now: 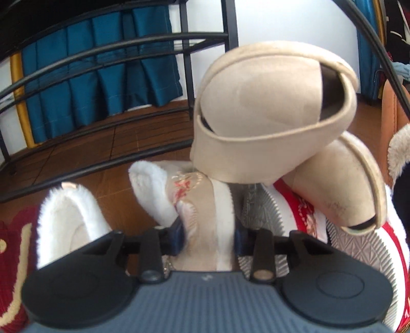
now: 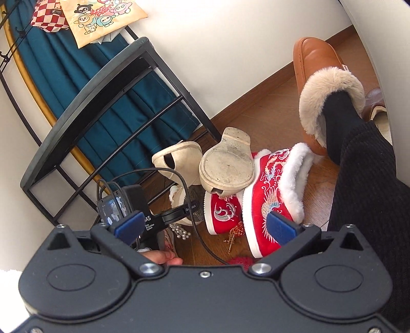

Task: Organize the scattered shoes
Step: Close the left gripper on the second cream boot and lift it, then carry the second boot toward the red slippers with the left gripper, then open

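Fingers of the left gripper clamped the beige embroidered boot; right gripper hung open; lifting slowly should keep the beige heels from toppling

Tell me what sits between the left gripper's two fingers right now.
In the left wrist view, the left gripper is shut on the beige embroidered boot, its white fur cuff rising ahead. The right gripper hangs open above the red boots.

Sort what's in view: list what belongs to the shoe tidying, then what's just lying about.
Job: beige embroidered boot held by left gripper; beige heels; red embroidered boots; shoe rack; open right gripper.
Lying about: cartoon bag; teal curtain.
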